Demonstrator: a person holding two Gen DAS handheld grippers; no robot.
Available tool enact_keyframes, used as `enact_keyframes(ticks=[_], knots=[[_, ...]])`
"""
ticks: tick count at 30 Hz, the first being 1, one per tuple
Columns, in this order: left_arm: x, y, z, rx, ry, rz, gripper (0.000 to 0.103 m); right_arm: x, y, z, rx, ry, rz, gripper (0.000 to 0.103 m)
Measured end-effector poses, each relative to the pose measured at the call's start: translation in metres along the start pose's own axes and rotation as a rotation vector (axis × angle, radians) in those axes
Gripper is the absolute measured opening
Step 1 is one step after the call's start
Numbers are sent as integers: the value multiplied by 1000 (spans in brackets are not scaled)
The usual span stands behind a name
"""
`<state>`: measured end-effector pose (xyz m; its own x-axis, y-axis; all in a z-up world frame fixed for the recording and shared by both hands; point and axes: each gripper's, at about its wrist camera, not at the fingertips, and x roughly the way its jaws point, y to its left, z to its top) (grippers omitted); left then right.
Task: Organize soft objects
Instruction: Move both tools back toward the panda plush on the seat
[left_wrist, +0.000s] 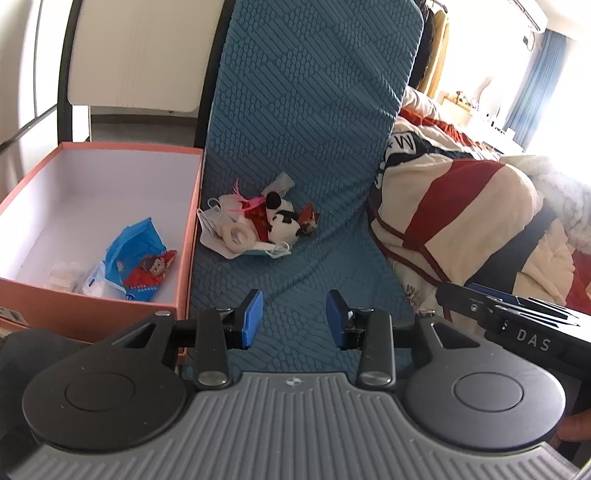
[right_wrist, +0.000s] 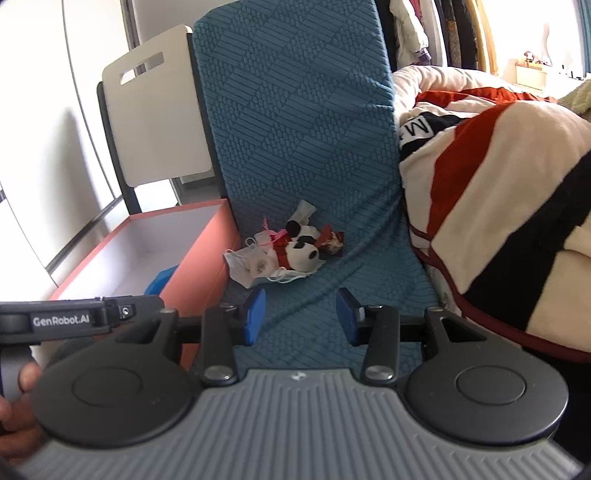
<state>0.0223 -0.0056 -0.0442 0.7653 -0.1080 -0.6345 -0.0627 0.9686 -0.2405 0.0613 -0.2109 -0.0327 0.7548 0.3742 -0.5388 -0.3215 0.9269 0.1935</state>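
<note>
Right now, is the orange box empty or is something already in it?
Not empty. The orange box has no lid on, and a blue packet lies on its white floor.

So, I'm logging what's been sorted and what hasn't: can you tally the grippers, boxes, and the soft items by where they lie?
Grippers: 2, the left gripper and the right gripper, both open and empty
Orange box: 1
Blue packet in the box: 1
Panda plush on the blue cover: 1
Face masks under the pile: at least 2, edges overlap
Total: at least 7

Textured cloth cover; matt cardboard box
</note>
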Motion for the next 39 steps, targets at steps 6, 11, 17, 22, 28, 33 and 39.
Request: enact_keyframes(ticks=[6,11,17,22,28,33,39], knots=[[15,-5,-4,6,17,-6,44,4,-18,-13,36,13,-16,46],[35,-3,-2,15,29,-9,44,15,-27,-20,65,13,-31,46],[63,0,2,32,30,6,44,34,-36,-21,119,-18,-38,46],[86,6,5,45,26,-1,44,46,-45,-19,164,-13,-43,46],[112,8,13,61,3,7,44,69,-46,-12,167,-3,-35,46],[130,9,18,71,-24,1,44,85,-48,-6,178,-12,-22,46],[157,14,18,48,-8,12,44,103,-45,1,140,-49,-22,46]])
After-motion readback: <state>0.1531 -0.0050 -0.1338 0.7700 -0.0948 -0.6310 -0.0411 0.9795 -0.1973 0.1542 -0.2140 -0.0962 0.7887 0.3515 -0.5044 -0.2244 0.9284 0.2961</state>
